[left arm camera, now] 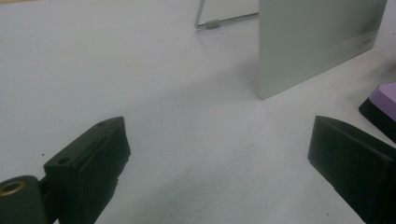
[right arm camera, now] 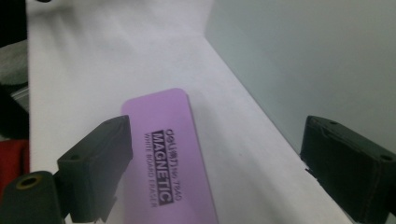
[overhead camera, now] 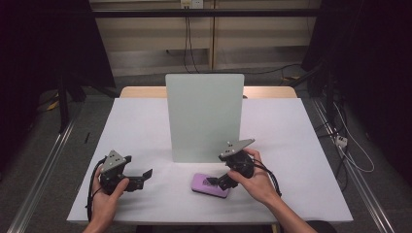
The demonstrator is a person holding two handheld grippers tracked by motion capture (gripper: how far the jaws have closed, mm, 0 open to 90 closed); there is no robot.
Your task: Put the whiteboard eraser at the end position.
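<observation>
High view shows the left hand low at the counter's near-left corner, holding the left gripper level and aimed rightward, its 2 jaws spread apart with nothing between them. Upright at mid-counter stands a pale green board. Just in front of its right half lies the purple eraser, flat on the white surface. At the right, the right hand tilts the right gripper down and leftward over the eraser. Right gripper view has the eraser under the left jaw, jaws wide apart, not clamping it, the board beside.
</observation>
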